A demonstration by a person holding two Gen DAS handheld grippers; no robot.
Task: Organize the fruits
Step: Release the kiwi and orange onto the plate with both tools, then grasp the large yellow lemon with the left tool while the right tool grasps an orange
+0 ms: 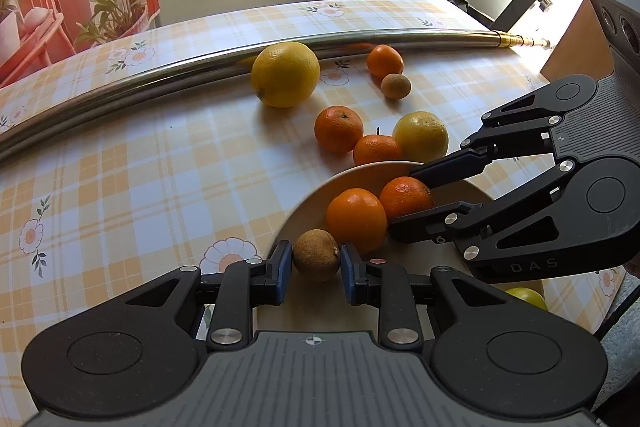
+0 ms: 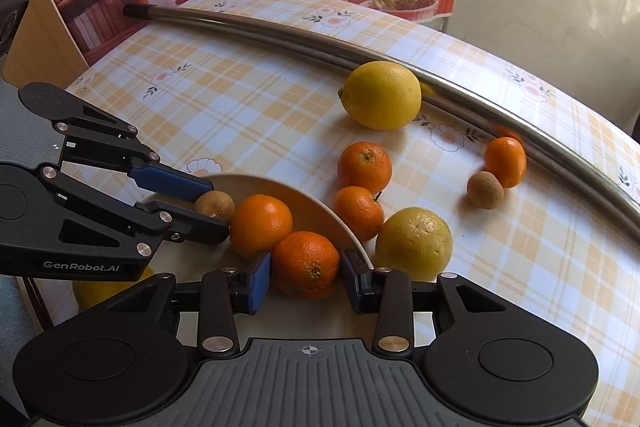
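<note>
Right now both grippers reach into a cream bowl that sits near the front edge of a table covered with a yellow-and-white checked cloth. From the left wrist view, the left gripper has a small brown fruit between its blue pads; a sliver of space shows on each side of the fruit, so I cannot tell whether the jaws are clamped on it or merely bracket it. From the right wrist view, the right gripper frames a mandarin inside the bowl in the same way, with thin gaps at both pads, and again I cannot tell if it is gripped or let go. A second, smoother orange lies in the bowl between the brown fruit and the mandarin, touching both. Outside the bowl, just past its rim, two more mandarins and a pale yellow citrus cluster together on the cloth. Farther back, a large lemon rests against a long metal tube that runs across the table. Near the same tube, well apart from the bowl, a small orange fruit touches another small brown fruit
</note>
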